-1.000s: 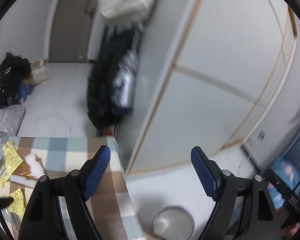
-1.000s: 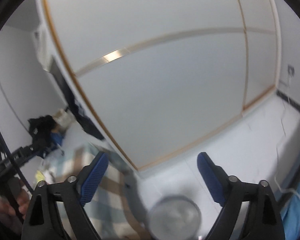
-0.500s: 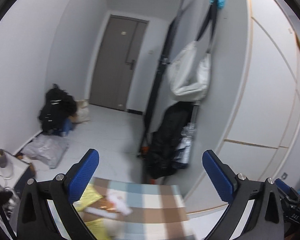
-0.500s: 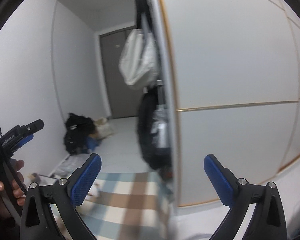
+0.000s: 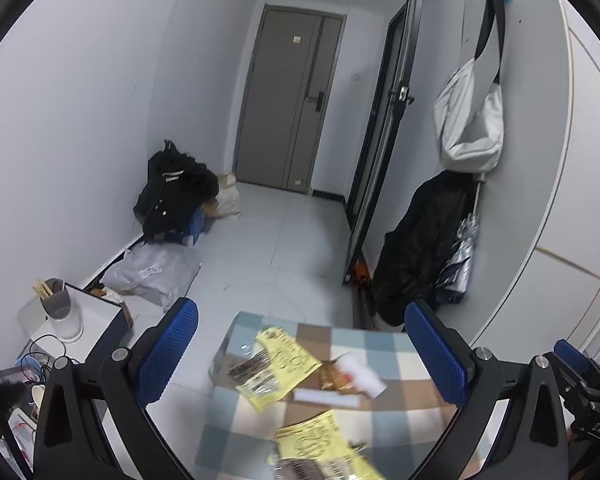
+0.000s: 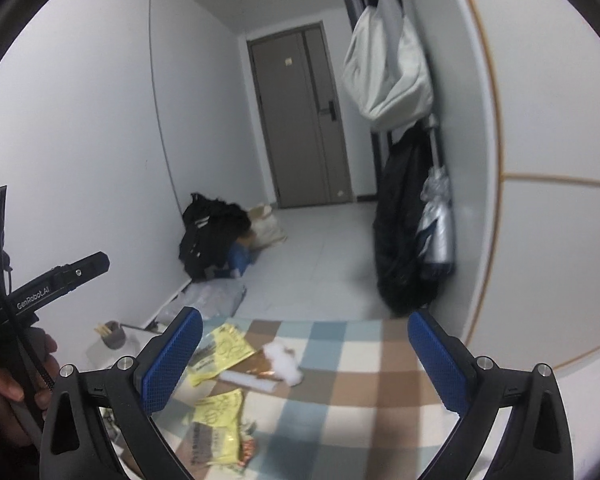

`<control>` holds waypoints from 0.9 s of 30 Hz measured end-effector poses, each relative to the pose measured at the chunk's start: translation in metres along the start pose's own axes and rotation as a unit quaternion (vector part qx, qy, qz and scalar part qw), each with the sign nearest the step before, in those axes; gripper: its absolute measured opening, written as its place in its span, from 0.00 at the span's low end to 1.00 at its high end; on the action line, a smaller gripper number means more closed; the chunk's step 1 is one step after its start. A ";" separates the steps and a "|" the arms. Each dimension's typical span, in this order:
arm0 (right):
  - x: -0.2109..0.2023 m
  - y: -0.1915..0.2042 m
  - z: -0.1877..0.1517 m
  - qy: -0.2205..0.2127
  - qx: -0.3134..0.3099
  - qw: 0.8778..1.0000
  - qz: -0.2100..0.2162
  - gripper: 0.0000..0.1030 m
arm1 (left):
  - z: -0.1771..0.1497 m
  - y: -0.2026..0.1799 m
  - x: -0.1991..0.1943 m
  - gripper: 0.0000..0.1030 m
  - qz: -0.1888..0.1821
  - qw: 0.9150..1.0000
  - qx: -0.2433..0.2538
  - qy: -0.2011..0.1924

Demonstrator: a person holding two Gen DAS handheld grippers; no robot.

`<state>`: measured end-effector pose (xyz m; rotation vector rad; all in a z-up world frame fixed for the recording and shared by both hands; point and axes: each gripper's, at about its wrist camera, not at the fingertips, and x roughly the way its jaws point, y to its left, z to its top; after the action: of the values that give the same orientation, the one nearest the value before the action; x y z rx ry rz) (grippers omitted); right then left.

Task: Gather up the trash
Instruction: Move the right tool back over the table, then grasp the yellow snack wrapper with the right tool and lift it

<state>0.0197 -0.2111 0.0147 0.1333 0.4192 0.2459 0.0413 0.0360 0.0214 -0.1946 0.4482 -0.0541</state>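
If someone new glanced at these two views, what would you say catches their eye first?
Probably the bright yellow wrappers and crumpled white tissue littering the checked tablecloth in the foreground. Next, the white bag hanging on the right wall above a black garment, and the black backpack by the left wall.

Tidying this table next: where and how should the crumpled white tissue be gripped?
Pinch the crumpled white tissue across its puffy middle, coming from above with open jaws. It sits raised and soft on the checked tablecloth, unlike the flat yellow wrappers beside it.
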 end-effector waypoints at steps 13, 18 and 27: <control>0.058 0.031 -0.047 0.113 -0.035 0.993 0.028 1.00 | -0.036 0.056 0.029 0.99 -0.002 0.994 -0.076 0.084; 0.081 0.047 -0.062 0.152 -0.057 0.984 0.067 1.00 | -0.041 0.063 0.034 0.99 -0.004 0.991 -0.081 0.102; 0.152 0.076 -0.090 0.252 -0.083 0.958 0.106 1.00 | -0.036 0.082 0.041 0.99 0.003 0.987 -0.101 0.122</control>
<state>0.1004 -0.0914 -0.1118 -0.0543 0.8908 0.5300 0.0632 0.1066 -0.0440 -0.3879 0.6985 -0.0256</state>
